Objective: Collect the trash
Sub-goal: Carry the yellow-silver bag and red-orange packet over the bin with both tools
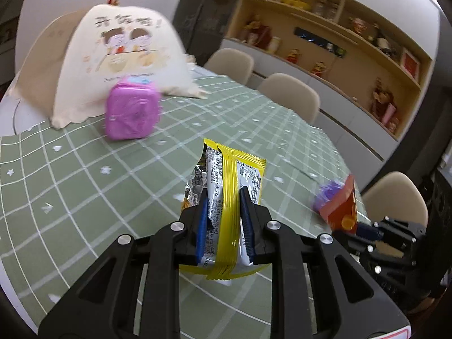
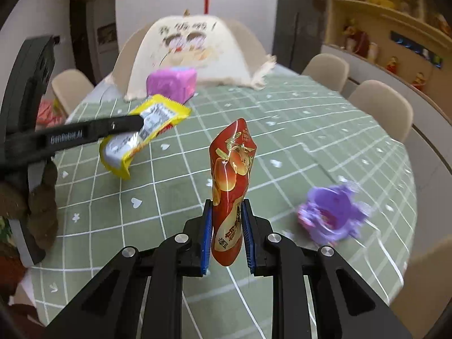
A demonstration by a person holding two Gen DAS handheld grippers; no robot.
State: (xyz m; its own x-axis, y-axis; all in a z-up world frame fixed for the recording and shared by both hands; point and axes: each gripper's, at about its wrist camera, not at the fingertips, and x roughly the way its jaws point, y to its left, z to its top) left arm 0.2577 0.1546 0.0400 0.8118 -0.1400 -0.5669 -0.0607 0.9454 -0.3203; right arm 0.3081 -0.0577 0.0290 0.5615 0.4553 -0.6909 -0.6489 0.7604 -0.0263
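My left gripper (image 1: 224,197) is shut on a yellow and silver snack wrapper (image 1: 228,175), held above the green checked tablecloth (image 1: 84,192). The same wrapper (image 2: 147,130) and left gripper (image 2: 138,121) show in the right wrist view at the left. My right gripper (image 2: 227,212) is shut on a red snack wrapper (image 2: 231,175), held upright above the table. That red wrapper (image 1: 341,209) and the right gripper (image 1: 367,230) show at the right of the left wrist view. A crumpled purple wrapper (image 2: 330,214) lies on the table to the right.
A pink box (image 1: 132,113) stands in front of a cream mesh food cover (image 1: 127,56) at the far side of the round table. Beige chairs (image 1: 288,96) ring the table. A shelf (image 1: 339,45) with figurines lines the right wall.
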